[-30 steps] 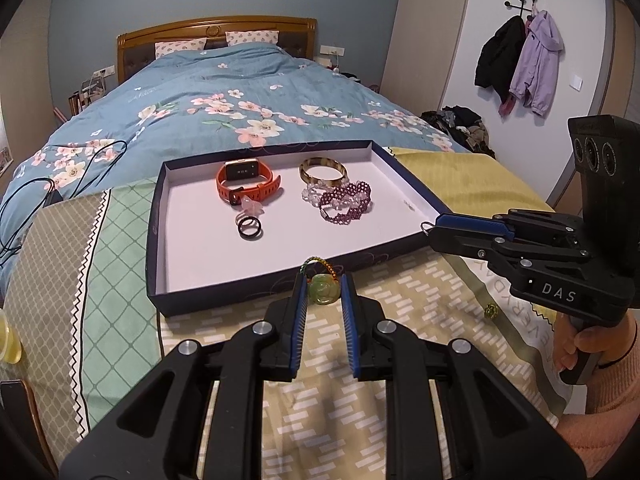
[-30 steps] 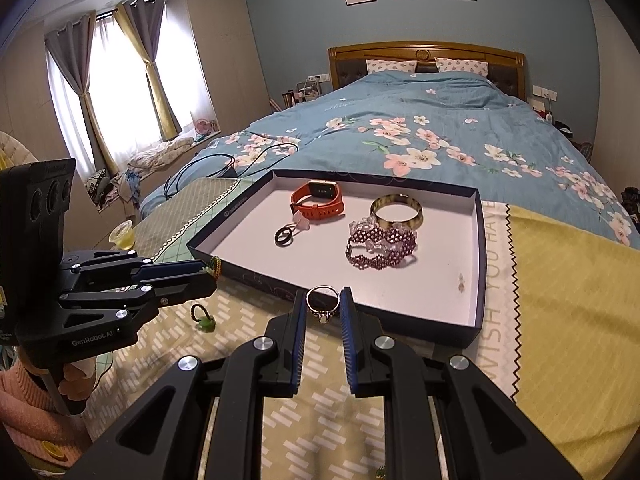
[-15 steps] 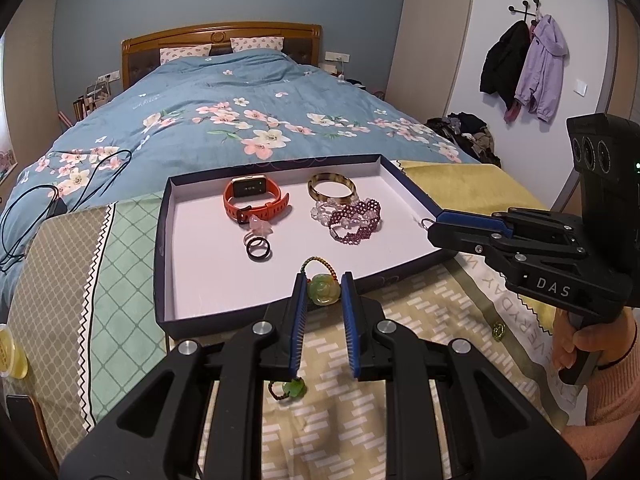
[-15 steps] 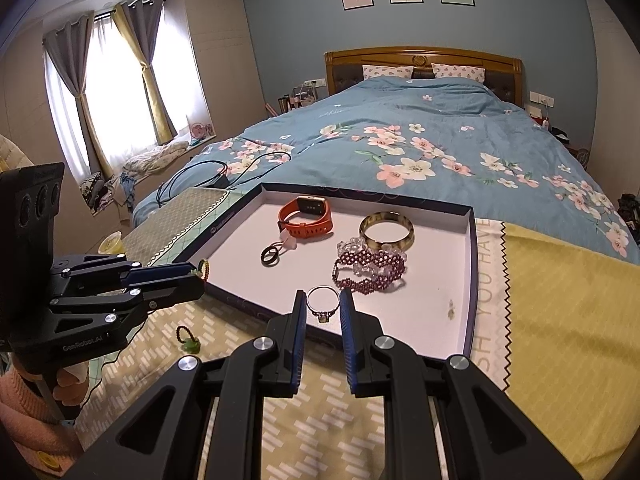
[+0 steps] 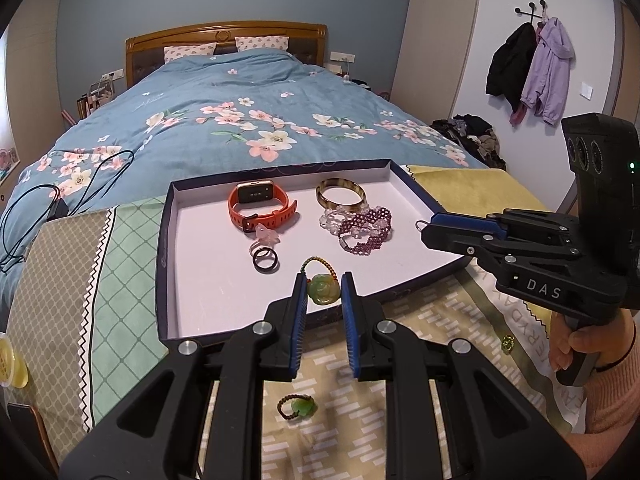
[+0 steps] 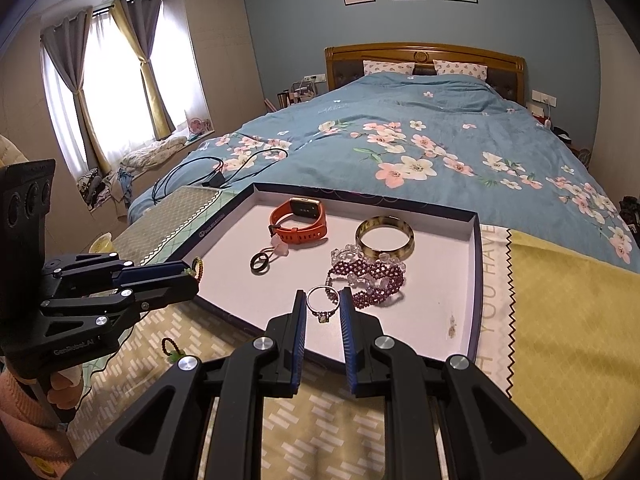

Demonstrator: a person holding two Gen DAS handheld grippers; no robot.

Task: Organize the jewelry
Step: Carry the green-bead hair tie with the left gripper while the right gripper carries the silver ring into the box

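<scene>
**Inspector A:** What was recorded of the tools and their loads?

**Inspector B:** The left tool [image 5: 324, 294] was found nearly closed on a green carved pendant [image 5: 322, 289], its beaded cord looped ahead of the tips, above the near edge of the tray [image 5: 164, 264]. The right tool [image 6: 323, 305] was found pinched on a thin silver ring [image 6: 322, 303] with a small stone, above the tray's near right part.

**Inspector A:** Which risks were judged likely?

**Inspector B:** The pendant is smooth and rounded, so it could be squeezed out sideways. The ring is held by its narrow band only; it could be twisted free and rolled off across the patterned blanket [image 5: 400, 320]. Were either released too high, a bounce off the hard white tray floor would be expected. The beaded bracelet [image 6: 366, 276] lies just beyond the ring and could be snagged.

**Inspector A:** What remained outside?

**Inspector B:** A second green charm [image 5: 297, 407] on a dark bead loop was noted on the blanket.
</scene>
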